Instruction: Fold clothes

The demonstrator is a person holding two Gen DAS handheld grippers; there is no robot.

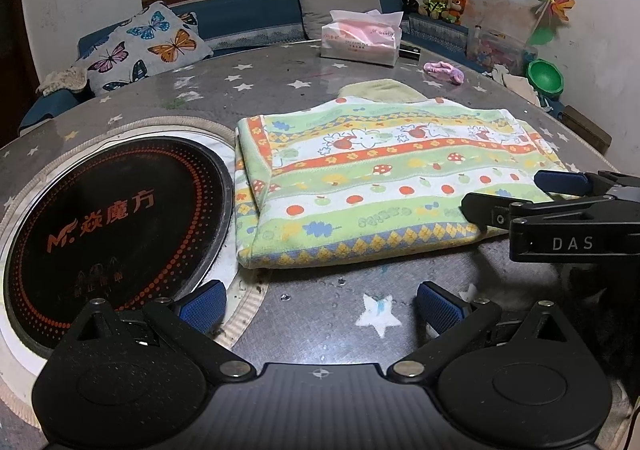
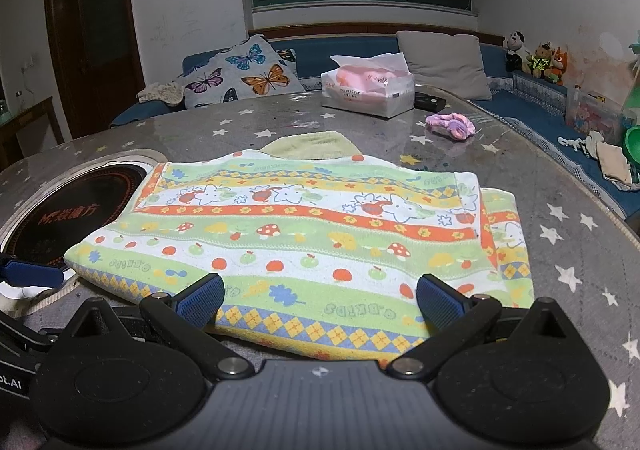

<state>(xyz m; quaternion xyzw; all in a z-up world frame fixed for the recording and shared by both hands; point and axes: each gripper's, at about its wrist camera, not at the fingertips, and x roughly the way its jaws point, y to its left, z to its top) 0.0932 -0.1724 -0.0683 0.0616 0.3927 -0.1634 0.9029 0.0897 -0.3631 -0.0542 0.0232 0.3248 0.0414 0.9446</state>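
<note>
A folded children's garment (image 1: 360, 178) with green, orange and yellow bands, mushrooms and apples lies flat on the grey star-patterned table (image 1: 320, 314). It also shows in the right wrist view (image 2: 304, 234). A pale yellow-green piece (image 2: 308, 144) pokes out at its far edge. My left gripper (image 1: 320, 308) is open and empty over bare table, just in front of the garment's near edge. My right gripper (image 2: 320, 300) is open, its jaws over the garment's near edge, holding nothing. The right gripper also shows in the left wrist view (image 1: 520, 194) at the garment's right side.
A round black cooktop (image 1: 116, 226) is set into the table left of the garment. A tissue box (image 2: 368, 90), a dark remote (image 2: 430, 102) and a purple knit item (image 2: 450, 126) lie at the far side. A blue sofa with a butterfly cushion (image 2: 244, 72) lies beyond.
</note>
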